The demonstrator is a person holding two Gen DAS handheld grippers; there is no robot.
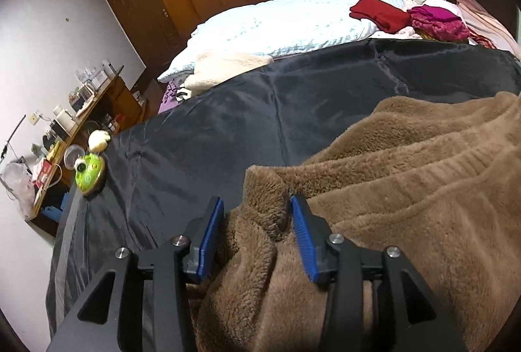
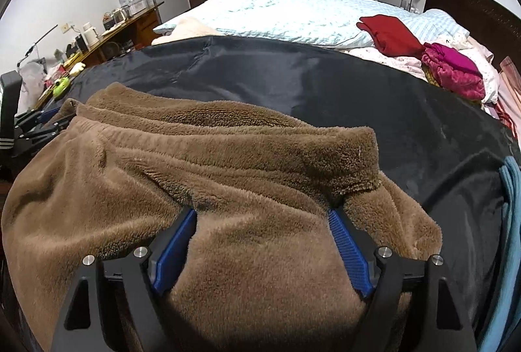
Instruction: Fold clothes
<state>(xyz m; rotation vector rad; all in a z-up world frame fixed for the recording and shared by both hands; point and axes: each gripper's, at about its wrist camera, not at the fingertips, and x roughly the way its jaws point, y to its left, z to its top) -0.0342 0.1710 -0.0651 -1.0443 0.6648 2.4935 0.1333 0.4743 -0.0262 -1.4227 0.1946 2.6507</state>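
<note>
Brown fleece garment lies on a dark sheet spread over the bed, at the near edge of the sheet. Pile is thick and plush, uniform mid-brown. Along its far side a thick rolled or doubled band runs across, ending in a blunt squared corner on the right; several long parallel folds run behind that band. The near part of the garment bulges up in a rounded hump and droops toward the cameras.

Left tongs: blue pads stand apart, with a raised corner of the fleece between them. The right pad touches the pile; the left pad sits just beside it. Not clamped.

Right tongs: jaws spread wide, astride the broad hump of the garment. Both blue pads lie against the fleece at their tips; jaws not squeezing it.

Relative to the garment: a red folded cloth and a magenta bundle sit well beyond it to the far right, on the pale blue quilt. A green toy sits off the garment's left, at the sheet's edge. A teal cloth hangs at the right edge of the sheet.
</note>
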